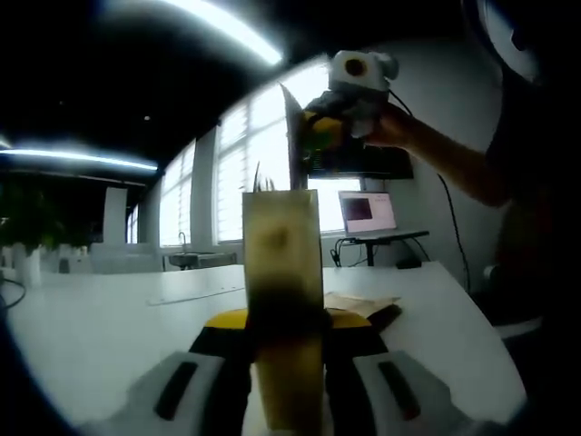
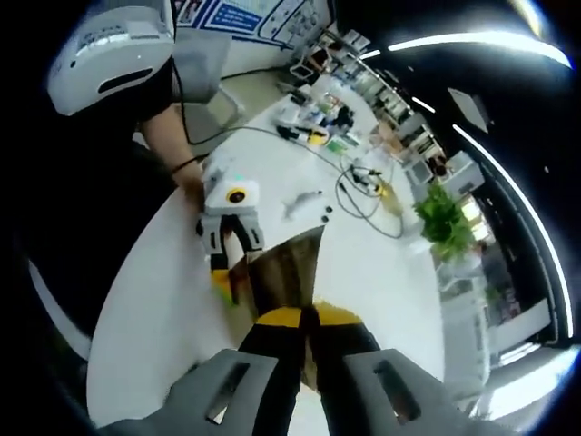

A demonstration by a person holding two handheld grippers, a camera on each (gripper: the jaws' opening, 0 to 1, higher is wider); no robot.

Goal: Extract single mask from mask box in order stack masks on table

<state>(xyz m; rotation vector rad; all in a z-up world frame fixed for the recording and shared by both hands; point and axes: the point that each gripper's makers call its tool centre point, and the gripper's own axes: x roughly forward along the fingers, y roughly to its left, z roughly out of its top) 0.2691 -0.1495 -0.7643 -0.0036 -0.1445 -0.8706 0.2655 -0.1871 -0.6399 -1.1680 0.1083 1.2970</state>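
Note:
My left gripper (image 1: 286, 338) is shut on a tall yellowish mask box (image 1: 281, 263) and holds it upright over the white table (image 1: 109, 318). Above the box, my right gripper (image 1: 320, 132) comes in from the upper right, shut on a single mask (image 1: 292, 136) that hangs edge-on just over the box's open top. In the right gripper view, which looks down, my right gripper (image 2: 304, 322) pinches the dark mask (image 2: 290, 263). The left gripper (image 2: 229, 241) sits below it with the box (image 2: 221, 286) partly hidden behind the mask.
A flat brownish item (image 1: 359, 304) lies on the table behind the box. A laptop (image 1: 368, 213) stands on a far desk. Cables (image 2: 359, 191), small items and a green plant (image 2: 445, 218) sit at the table's far side (image 2: 163, 300). A person's arm (image 1: 445, 159) reaches in.

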